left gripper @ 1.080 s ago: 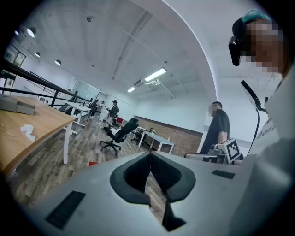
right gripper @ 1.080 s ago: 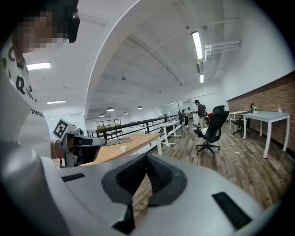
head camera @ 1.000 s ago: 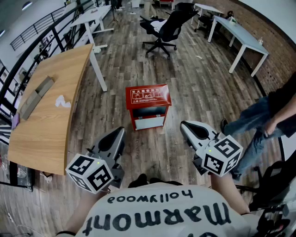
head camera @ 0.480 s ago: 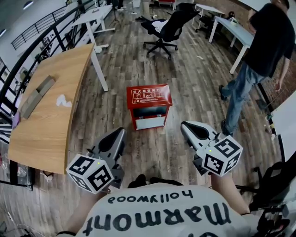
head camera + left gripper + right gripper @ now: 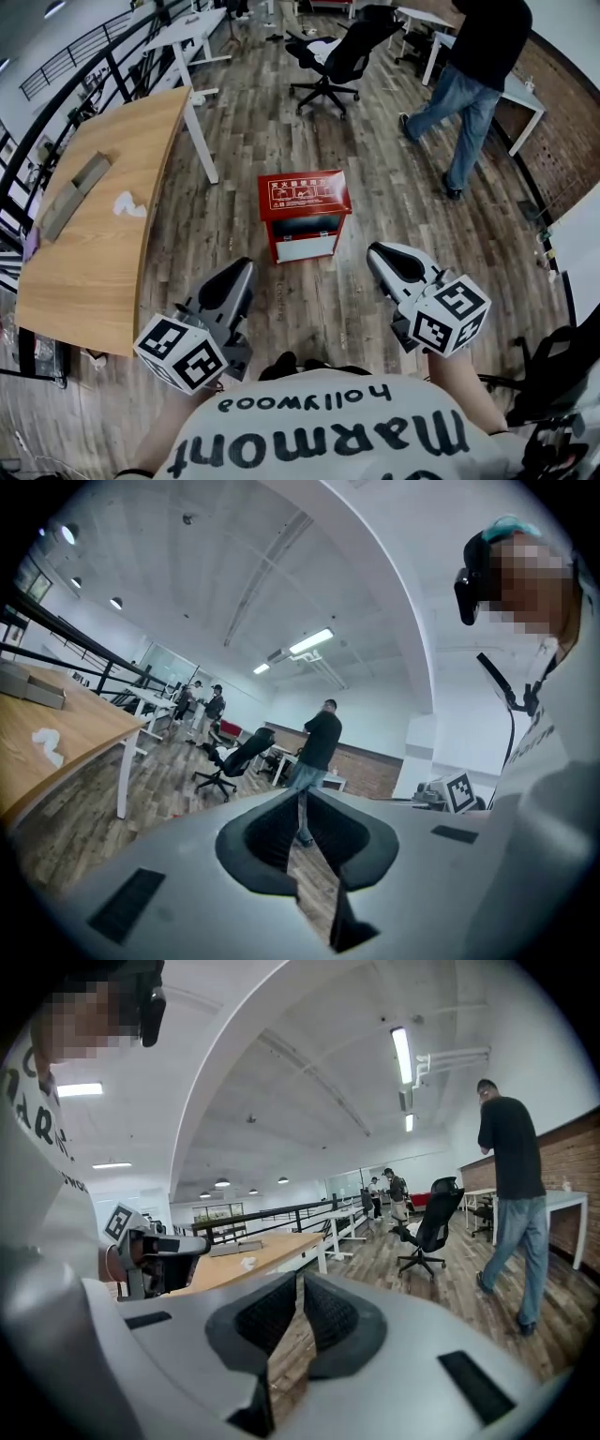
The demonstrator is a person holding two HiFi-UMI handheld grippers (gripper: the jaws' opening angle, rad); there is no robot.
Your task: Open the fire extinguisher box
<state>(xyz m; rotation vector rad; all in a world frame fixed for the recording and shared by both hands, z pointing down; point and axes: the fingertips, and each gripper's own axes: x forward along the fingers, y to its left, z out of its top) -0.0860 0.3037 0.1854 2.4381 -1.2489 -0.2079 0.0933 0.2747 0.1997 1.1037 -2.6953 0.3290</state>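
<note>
The red fire extinguisher box (image 5: pixel 304 214) stands on the wooden floor in the head view, its lid with white print down and a window in its front. My left gripper (image 5: pixel 242 268) hovers near me, below and left of the box, shut with nothing in it. My right gripper (image 5: pixel 376 251) hovers below and right of the box, also shut and empty. Both are well apart from the box. In the left gripper view the left gripper (image 5: pixel 302 795) has its jaws closed together; in the right gripper view the right gripper (image 5: pixel 300 1280) shows the same. The box is hidden in both gripper views.
A curved wooden desk (image 5: pixel 103 216) with a cardboard piece stands at the left. A black office chair (image 5: pixel 337 56) sits behind the box. A person in black (image 5: pixel 473 66) walks at the back right by a white table (image 5: pixel 511 89). A black railing (image 5: pixel 56 103) runs along the left.
The person in black has walked from the right edge toward the back of the room. Both grippers and the box have stayed in place.
</note>
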